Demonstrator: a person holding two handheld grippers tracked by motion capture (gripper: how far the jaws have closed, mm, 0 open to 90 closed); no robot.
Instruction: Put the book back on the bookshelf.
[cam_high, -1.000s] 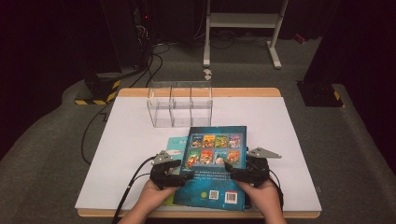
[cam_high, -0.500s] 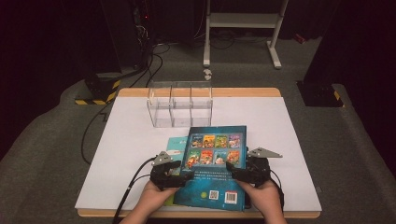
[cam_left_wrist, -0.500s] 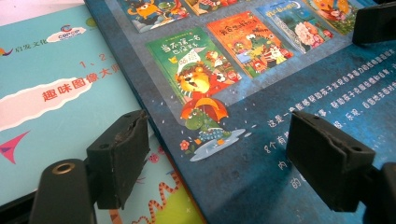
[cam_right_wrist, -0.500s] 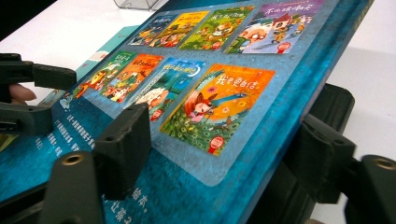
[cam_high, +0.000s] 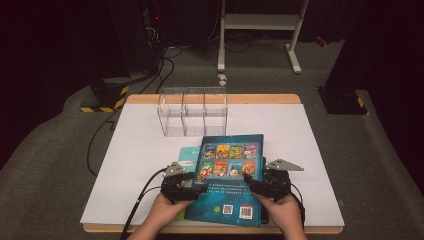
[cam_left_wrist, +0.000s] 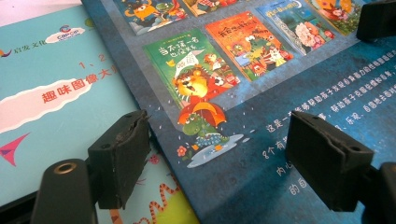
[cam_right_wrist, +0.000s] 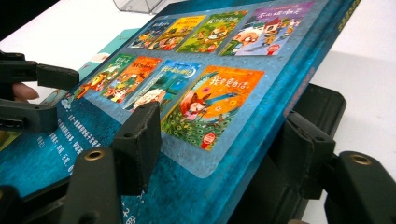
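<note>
Gripping at both side edges, the two tongs hold a dark blue picture book (cam_high: 229, 175) at the near middle of the white surface (cam_high: 125, 160). Left tongs (cam_high: 192, 186): jaws apart, straddling the book's left edge; in the left gripper view (cam_left_wrist: 210, 158) one jaw sits over the light blue book (cam_left_wrist: 60, 88) lying underneath, the other over the dark cover, neither visibly pressing. Right tongs (cam_high: 257, 186): in the right gripper view (cam_right_wrist: 219, 154) one jaw lies on the cover, the other below the book's right edge, so this edge is pinched and lifted off the surface; shadow visible under it. Dark blue book faces back cover up, with two rows of small cover pictures and a barcode near the person's side. Light blue book pokes out at the left. Clear divided bin (cam_high: 192, 111) stands just behind the books, apart from them.
</note>
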